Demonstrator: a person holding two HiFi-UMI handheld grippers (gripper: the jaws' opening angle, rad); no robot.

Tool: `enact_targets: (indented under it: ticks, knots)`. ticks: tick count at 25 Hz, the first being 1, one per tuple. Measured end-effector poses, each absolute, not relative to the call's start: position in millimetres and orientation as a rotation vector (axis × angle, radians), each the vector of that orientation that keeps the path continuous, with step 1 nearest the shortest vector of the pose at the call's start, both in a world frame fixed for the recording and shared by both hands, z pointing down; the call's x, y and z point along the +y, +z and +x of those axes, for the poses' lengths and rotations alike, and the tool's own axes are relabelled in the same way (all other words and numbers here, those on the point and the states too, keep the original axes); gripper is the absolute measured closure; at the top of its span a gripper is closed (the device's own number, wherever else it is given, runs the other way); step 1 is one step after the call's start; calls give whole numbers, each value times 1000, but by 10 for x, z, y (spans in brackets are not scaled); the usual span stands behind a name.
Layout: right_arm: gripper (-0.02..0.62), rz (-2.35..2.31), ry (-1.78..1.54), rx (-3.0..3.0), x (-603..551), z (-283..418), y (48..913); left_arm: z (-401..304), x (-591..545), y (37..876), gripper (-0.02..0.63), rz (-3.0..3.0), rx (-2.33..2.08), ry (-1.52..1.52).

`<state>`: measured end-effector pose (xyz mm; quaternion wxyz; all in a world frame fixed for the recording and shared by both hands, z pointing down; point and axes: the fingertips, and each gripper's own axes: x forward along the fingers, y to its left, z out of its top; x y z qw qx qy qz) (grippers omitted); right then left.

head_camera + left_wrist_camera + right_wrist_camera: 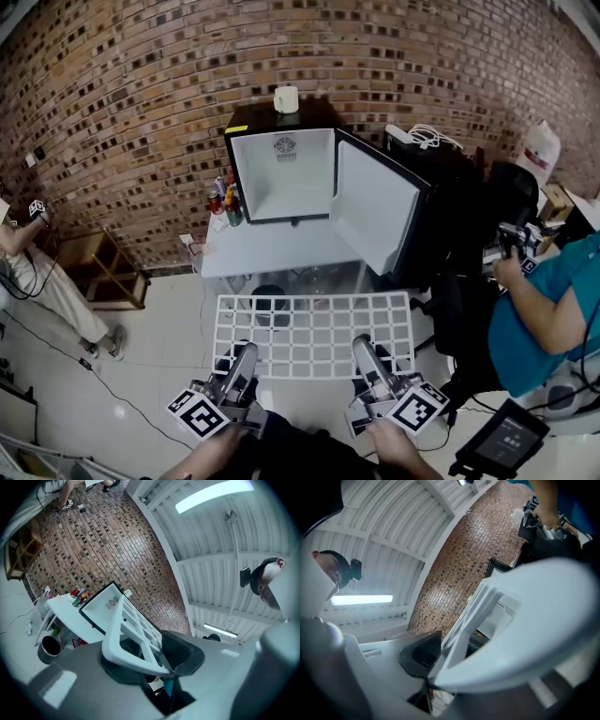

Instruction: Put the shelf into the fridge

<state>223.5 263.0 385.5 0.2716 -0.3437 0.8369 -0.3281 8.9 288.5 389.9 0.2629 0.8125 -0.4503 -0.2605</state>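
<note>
A white grid shelf (314, 333) hangs level in front of me, held by its near edge. My left gripper (246, 354) is shut on the shelf's near left part, and my right gripper (363, 349) is shut on its near right part. In the left gripper view the shelf (125, 634) sits clamped between the black pads. The right gripper view shows the shelf (473, 620) pinched the same way. Ahead, the small black fridge (281, 173) stands on a white table (272, 251) with its door (375, 208) swung open to the right. Its white inside holds nothing.
A white cup (286, 98) stands on the fridge top. Bottles (225, 202) cluster left of the fridge on the table. A person in a teal shirt (548, 319) sits at the right. Another person (37, 272) sits at the left by a wooden rack (103, 267). The brick wall is behind.
</note>
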Motion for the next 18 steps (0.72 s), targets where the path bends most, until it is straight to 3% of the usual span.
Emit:
enact_targets:
  ticks: [18]
  knots:
    - [480, -977, -893, 2247, 1831, 1545, 3853, -603, 2025, 3957, 485, 2177, -1181, -728]
